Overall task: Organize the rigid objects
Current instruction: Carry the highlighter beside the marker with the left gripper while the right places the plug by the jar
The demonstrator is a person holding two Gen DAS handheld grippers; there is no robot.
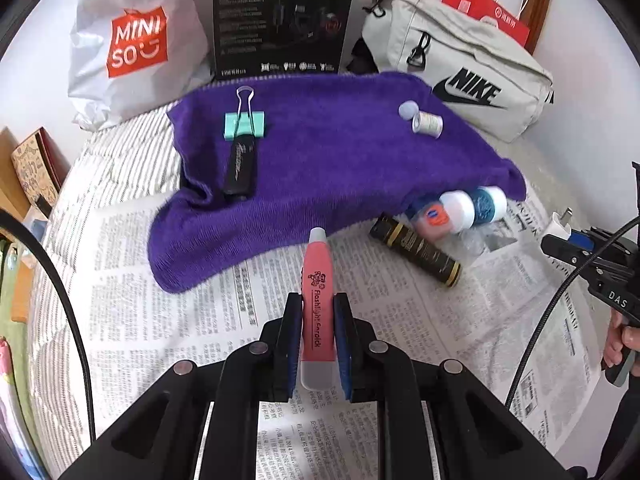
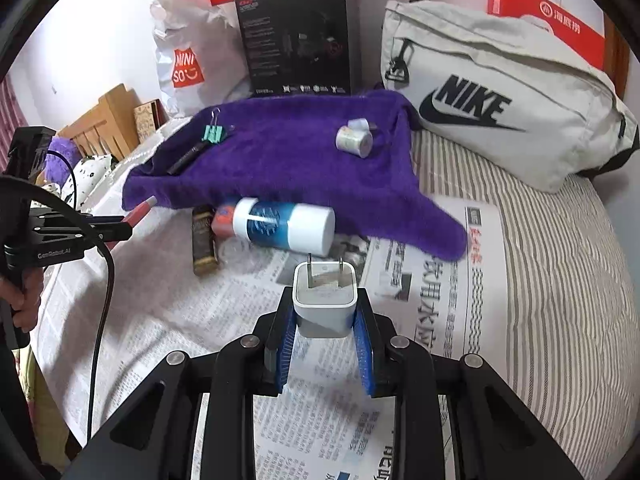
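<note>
My left tool [image 1: 318, 320] pinches a pink flashlight pen [image 1: 316, 300] and holds it up over the newspaper [image 1: 160, 300] on the bed. My right tool [image 2: 324, 316] pinches a white plug charger [image 2: 324, 300] with its two prongs pointing up. On the purple towel [image 1: 340, 168] I see a green clip [image 1: 245, 124], a black stick [image 1: 240, 168] and a small spool [image 1: 427, 124]. A blue and white bottle [image 2: 288, 226] lies at the towel's edge, beside a dark tube [image 2: 204, 240].

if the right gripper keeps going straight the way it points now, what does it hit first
Probably the blue-and-white bottle lying on the newspaper, straight beyond the charger plug in the right gripper; depth is unclear.
</note>
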